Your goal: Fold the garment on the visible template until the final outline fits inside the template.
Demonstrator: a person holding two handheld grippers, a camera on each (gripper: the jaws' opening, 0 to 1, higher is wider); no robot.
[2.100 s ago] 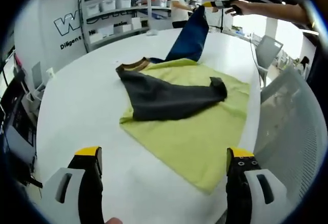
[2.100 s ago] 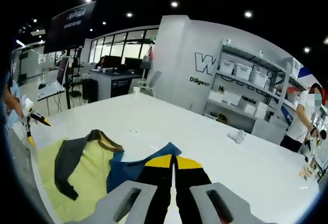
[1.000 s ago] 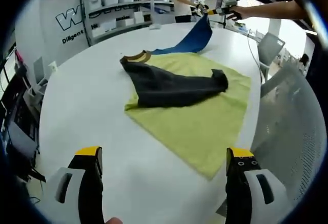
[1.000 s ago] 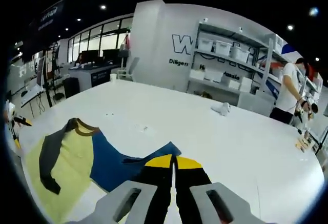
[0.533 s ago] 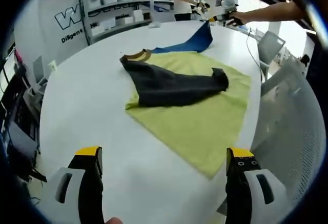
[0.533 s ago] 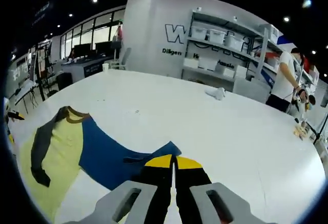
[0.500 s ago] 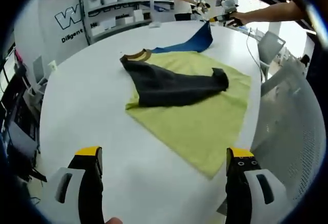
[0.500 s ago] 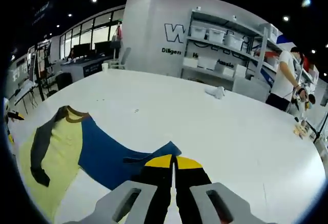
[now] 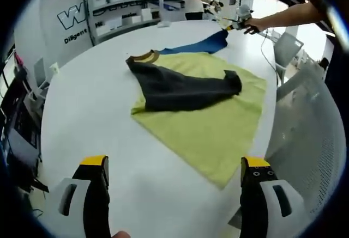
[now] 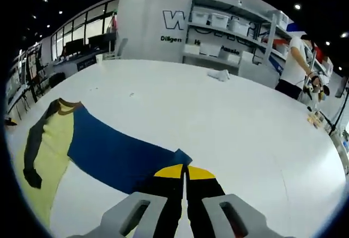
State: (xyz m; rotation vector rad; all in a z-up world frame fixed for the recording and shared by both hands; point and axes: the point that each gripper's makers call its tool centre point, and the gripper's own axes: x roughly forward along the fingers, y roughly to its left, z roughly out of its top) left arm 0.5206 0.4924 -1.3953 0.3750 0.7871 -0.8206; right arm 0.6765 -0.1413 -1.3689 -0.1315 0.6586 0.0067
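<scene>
Garment [image 9: 180, 88]: long-sleeved top, yellow-green body, brown collar, one dark grey sleeve, one blue sleeve [image 10: 117, 159]. Lies flat on white table. Grey sleeve folded across the body, cuff near the far edge. Blue sleeve stretched straight out sideways, its cuff pinched.

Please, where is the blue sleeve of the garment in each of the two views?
Left gripper view: the blue sleeve lies far up the white table, past the yellow-green body, reaching toward the right gripper.
Right gripper view: the blue sleeve runs diagonally from the collar to the shut jaws.
Shared landmark: the brown collar.
</scene>
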